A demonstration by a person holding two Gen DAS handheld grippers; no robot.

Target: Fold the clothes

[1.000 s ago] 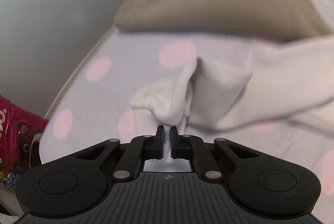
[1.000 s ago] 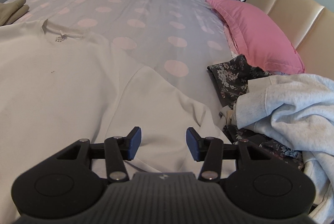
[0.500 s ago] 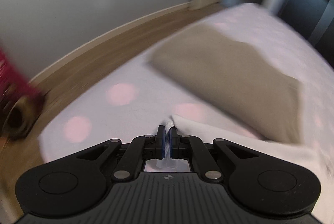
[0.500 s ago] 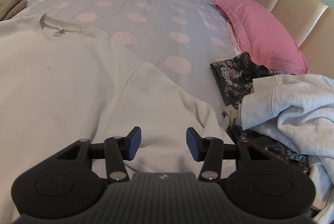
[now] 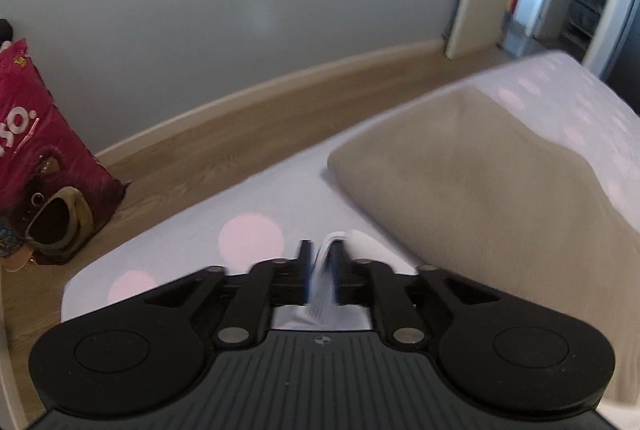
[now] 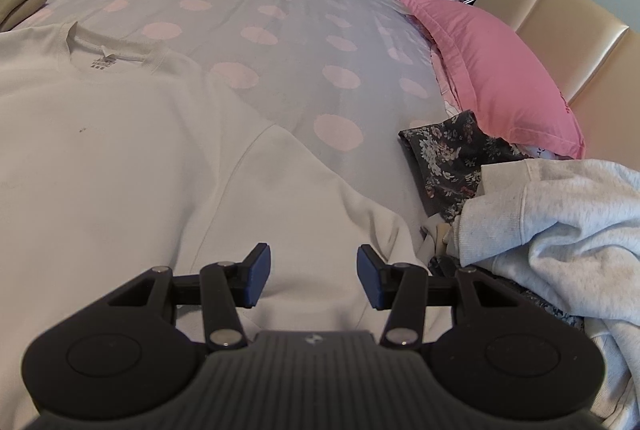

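Two hand-held grippers, one garment spread out, several more lying by.
Left hand-held gripper [image 5: 322, 272]: jaws opening, a narrow gap between the blue pads; a fold of white ribbed cloth stands between them. Motion blur hides whether the pads are touching it.
Right hand-held gripper [image 6: 313, 276]: jaws about half apart, holding nothing, hovering over the white sleeve.
White sweatshirt [image 6: 120, 157]: flat on the bed, front up. Long axis runs from the collar [image 6: 105, 50], far and left in the right wrist view, back toward the camera. Its lower part is hidden under the gripper body; its left side is cut off by the frame edge.
Sleeve [image 6: 320, 213]: angles out from the shoulder seam toward the lower right; its end passes under the right gripper.
Bed [image 6: 280, 13]: pale cover with pink dots.
Beige folded cloth [image 5: 480, 189]: on the bed near its edge, just beyond the left gripper; blurred.
Pink pillow [image 6: 492, 69]: against the cream headboard [image 6: 560, 29].
Floral dark fabric [image 6: 452, 153]: beside the pillow, partly under the grey sweatshirt [image 6: 560, 213].
Magenta bag [image 5: 36, 149]: on the wooden floor, cut off at left.
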